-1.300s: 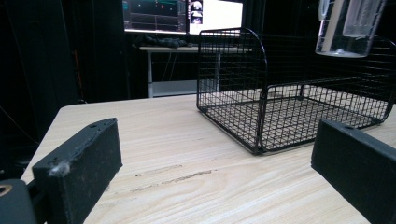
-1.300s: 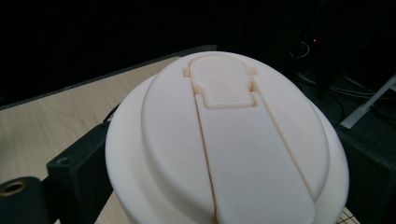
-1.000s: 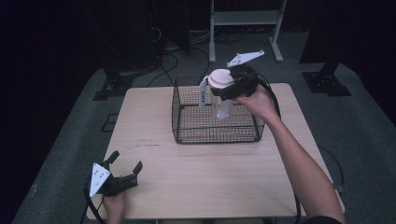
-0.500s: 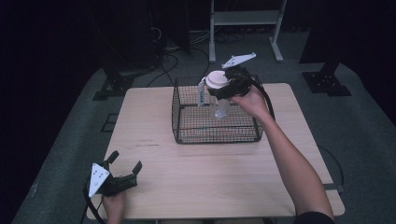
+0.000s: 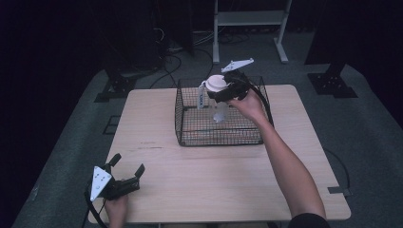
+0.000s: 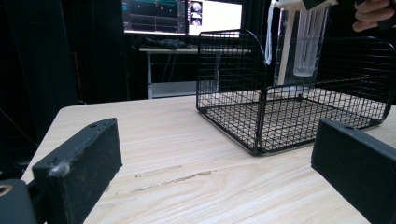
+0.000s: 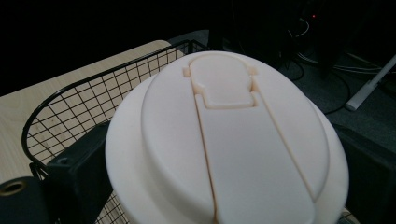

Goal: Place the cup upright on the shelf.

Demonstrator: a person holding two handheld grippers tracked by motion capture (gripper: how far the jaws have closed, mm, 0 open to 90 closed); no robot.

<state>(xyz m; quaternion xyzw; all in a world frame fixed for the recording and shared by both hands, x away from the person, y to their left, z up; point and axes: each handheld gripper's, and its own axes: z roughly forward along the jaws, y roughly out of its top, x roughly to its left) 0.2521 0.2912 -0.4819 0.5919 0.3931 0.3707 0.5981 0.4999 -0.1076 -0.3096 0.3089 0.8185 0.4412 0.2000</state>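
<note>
A clear bottle with a cream lid hangs over the black wire basket, its lower part inside the wires. My right gripper is shut on the bottle just under the lid. The lid looms between the two black jaws in the right gripper view. A white strap dangles beside the bottle. My left gripper rests open at the table's near left corner, holding nothing. Its view looks between its jaws toward the basket and the bottle above it.
The basket stands at the far middle of the wooden table. Beyond the table are a white metal stand, floor cables and dark stand feet. A lit monitor shows in the left gripper view.
My right gripper has carried the bottle slightly to the left above the basket. The left gripper has stayed in place, open.
</note>
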